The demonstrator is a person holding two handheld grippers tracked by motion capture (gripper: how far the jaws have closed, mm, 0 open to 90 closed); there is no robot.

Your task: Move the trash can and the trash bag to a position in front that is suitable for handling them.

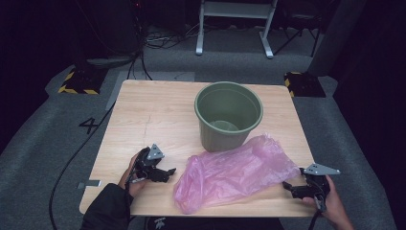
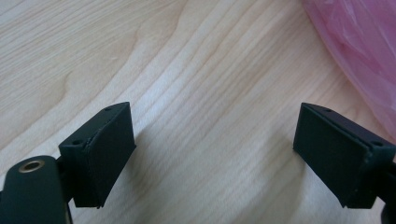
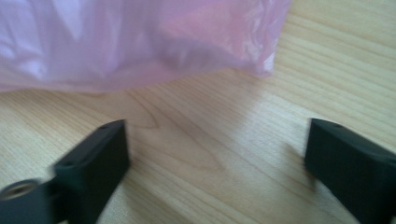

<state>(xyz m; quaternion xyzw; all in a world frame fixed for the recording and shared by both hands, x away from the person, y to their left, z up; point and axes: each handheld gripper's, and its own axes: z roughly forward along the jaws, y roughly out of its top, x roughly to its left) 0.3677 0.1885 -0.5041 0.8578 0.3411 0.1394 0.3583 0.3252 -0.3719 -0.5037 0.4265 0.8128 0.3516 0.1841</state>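
A crumpled pink plastic bag (image 1: 237, 171) lies on the wooden table (image 1: 153, 115), just in front of an empty green bucket (image 1: 228, 115) that stands upright. My left gripper (image 1: 165, 173) rests low over the table to the left of the bag, open, with bare wood between its jaws. In the left gripper view the pink bag (image 2: 359, 42) fills the upper right corner, apart from the jaws. My right gripper (image 1: 289, 188) sits at the table's front right corner, open and empty, pointing at the bag's right end. In the right gripper view the pink bag (image 3: 140, 37) lies just beyond the jaws.
The table's front edge runs close under both hands. Beyond the table are grey carpet, floor cables (image 1: 76, 158), a white frame stand (image 1: 234, 28) and yellow-black striped bases (image 1: 79, 81).
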